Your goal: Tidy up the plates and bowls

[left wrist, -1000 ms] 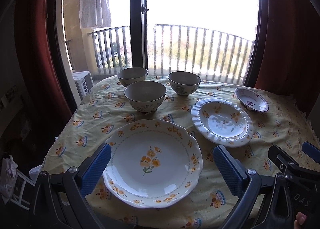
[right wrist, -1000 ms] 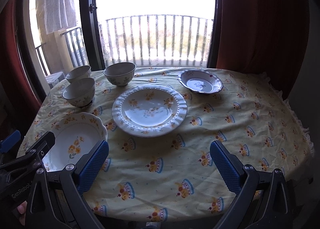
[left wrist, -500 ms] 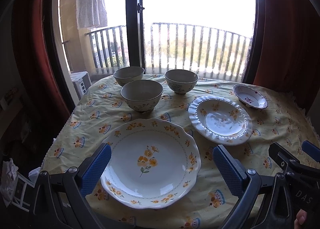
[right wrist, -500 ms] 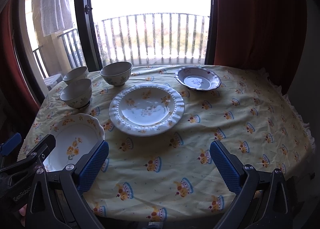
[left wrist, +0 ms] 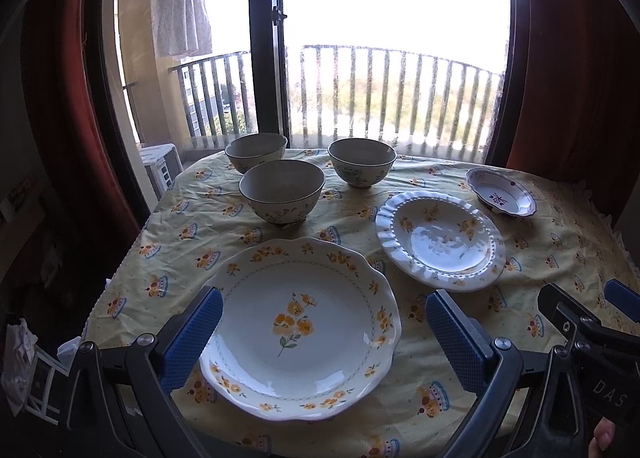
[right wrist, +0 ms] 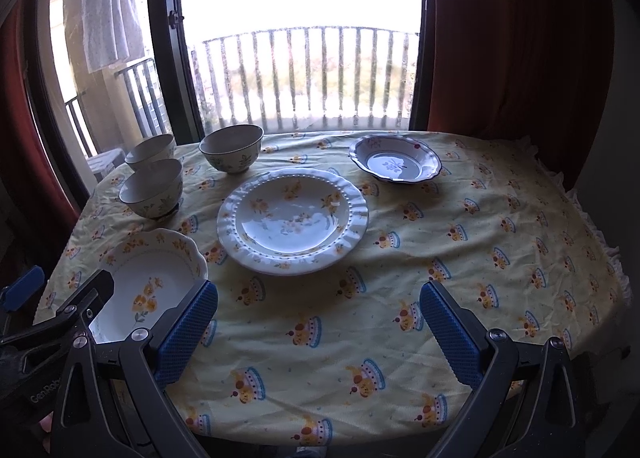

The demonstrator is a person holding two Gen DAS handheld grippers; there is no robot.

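Observation:
A large scalloped plate with yellow flowers (left wrist: 300,322) lies at the table's near left; it also shows in the right wrist view (right wrist: 148,286). A ribbed plate with a beaded rim (left wrist: 440,240) (right wrist: 292,218) lies mid-table. A small dish with a purple motif (left wrist: 500,196) (right wrist: 394,158) sits far right. Three bowls (left wrist: 282,190) (left wrist: 256,150) (left wrist: 362,160) stand at the far left. My left gripper (left wrist: 324,334) is open and empty, held above the near edge of the flowered plate. My right gripper (right wrist: 318,326) is open and empty over bare cloth.
The round table wears a yellow printed cloth (right wrist: 480,258). Behind it are a balcony door with railing (left wrist: 380,94) and red curtains (right wrist: 520,38). A white folding stand (left wrist: 40,382) sits on the floor at left.
Both grippers have drawn back and dipped slightly, so the table sits a little lower in view. Both stay open. No dish has moved.

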